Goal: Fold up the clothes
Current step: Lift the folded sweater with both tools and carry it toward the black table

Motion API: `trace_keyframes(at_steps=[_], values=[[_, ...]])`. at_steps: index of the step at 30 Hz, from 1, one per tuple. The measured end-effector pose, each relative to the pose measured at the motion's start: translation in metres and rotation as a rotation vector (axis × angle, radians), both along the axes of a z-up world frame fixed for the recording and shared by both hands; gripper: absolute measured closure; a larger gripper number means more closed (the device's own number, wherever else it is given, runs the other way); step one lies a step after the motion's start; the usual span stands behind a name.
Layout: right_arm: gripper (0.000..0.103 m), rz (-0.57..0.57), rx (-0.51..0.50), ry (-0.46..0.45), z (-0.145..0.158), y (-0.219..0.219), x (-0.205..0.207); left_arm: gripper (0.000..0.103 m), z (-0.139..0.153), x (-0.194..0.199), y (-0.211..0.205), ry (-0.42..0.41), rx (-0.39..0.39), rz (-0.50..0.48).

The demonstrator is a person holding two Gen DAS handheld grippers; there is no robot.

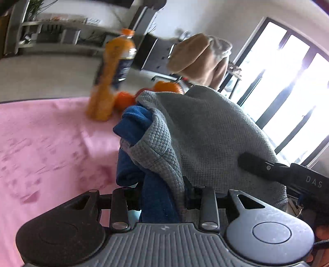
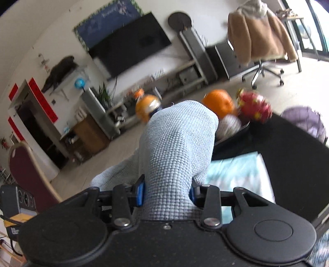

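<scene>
The left gripper (image 1: 162,195) has its jaws clamped on the grey cloth (image 1: 205,131) and a blue cloth (image 1: 135,123), lifted above the pink worktop (image 1: 41,143). The right gripper (image 2: 167,192) has its jaws clamped on the same grey cloth (image 2: 178,139). Farther back stand an orange bottle (image 1: 112,76), oranges (image 2: 219,101) and a brown coat (image 2: 257,32) on a chair.

Only one legible marking is found: "DAS" is printed in pale capitals on the black arm of the right gripper (image 1: 296,174), seen at the right edge of the left wrist view. The label on the orange bottle (image 1: 115,67) is blurred and cannot be read. The wall poster (image 2: 109,18) lettering is unreadable too.
</scene>
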State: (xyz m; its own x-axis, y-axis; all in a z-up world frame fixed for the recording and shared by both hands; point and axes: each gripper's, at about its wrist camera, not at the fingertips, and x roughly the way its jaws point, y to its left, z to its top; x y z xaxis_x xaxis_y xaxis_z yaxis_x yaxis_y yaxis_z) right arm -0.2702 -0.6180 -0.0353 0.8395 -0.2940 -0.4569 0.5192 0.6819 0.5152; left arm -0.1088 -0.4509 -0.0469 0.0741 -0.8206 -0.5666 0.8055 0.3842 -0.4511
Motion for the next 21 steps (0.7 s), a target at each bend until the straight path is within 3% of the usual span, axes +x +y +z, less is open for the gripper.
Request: trace_keyframes(at_steps=[3,6,7,9,11,17,20,21], values=[[0.064,-0.018,0.022,-0.036,-0.024,-0.037,-0.011,0.067,-0.036,0.007,-0.037,0.048,0.041,0.034],[0.059,-0.063,0.135,0.028,-0.085,-0.071,-0.008,0.062,-0.098,0.016,-0.071,0.110,0.225,0.050],[0.055,-0.087,0.186,0.064,-0.106,-0.079,-0.006,0.051,-0.118,0.020,-0.074,0.159,0.260,0.065],[0.043,-0.132,0.280,0.125,-0.144,-0.094,-0.002,0.048,-0.125,0.027,-0.065,0.203,0.237,0.077],[0.043,-0.114,0.264,0.084,-0.143,-0.089,-0.006,0.046,-0.115,0.026,-0.061,0.159,0.257,0.072],[0.033,-0.075,0.096,0.132,-0.097,-0.076,-0.022,0.047,-0.071,0.017,-0.037,0.060,0.254,0.071],[0.028,-0.078,0.034,0.134,-0.070,-0.066,-0.039,0.058,-0.047,0.004,-0.026,-0.040,0.210,0.039],[0.028,-0.084,0.012,0.134,-0.065,-0.063,-0.041,0.070,-0.040,0.001,-0.028,-0.078,0.197,0.032]])
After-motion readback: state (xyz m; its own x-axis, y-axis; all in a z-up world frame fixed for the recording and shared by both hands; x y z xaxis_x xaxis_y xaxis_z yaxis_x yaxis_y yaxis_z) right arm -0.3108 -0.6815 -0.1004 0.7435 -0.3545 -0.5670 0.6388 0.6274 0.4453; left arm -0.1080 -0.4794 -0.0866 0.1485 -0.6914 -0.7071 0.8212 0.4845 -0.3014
